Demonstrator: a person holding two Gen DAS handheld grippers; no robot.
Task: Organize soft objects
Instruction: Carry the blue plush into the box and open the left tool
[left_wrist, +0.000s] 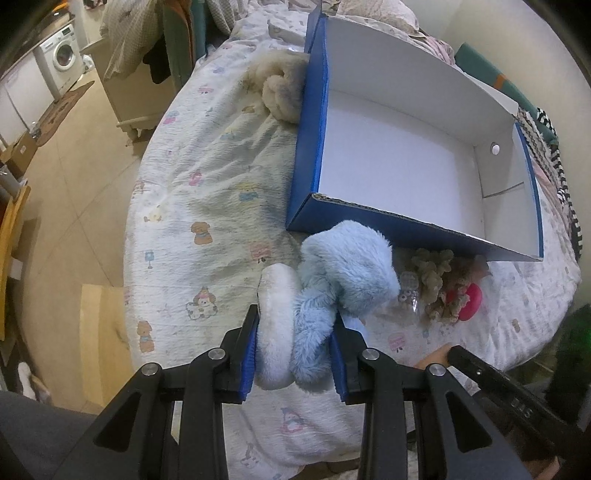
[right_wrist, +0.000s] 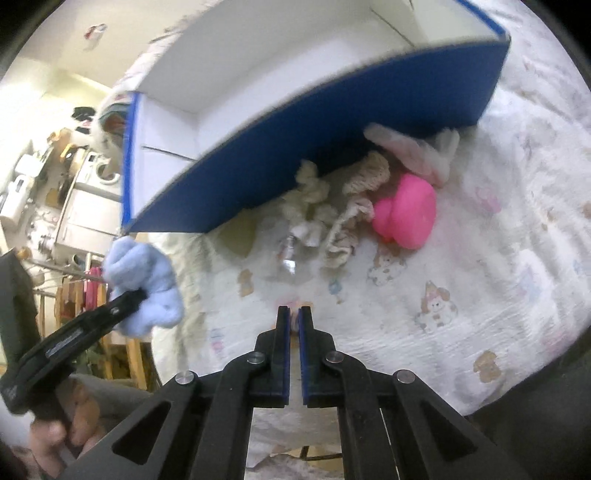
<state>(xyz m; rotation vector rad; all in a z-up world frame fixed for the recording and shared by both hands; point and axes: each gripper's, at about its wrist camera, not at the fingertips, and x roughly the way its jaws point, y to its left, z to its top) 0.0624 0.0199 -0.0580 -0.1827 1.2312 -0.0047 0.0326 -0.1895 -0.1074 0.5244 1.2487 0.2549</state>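
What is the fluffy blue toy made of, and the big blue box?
The blue toy looks like soft plush fabric: long fuzzy fibres that squash between the left tongs. The box looks like cardboard, smooth blue outside and matte white inside; its cut front edge shows a wavy corrugated layer.

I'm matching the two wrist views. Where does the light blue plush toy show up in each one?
Left wrist view: the light blue plush toy sits bottom centre, clamped in the left gripper, just below the box's near wall.
Right wrist view: it is at the left edge, by the box's left corner.
Shared landmark: the blue cardboard box, white inside.
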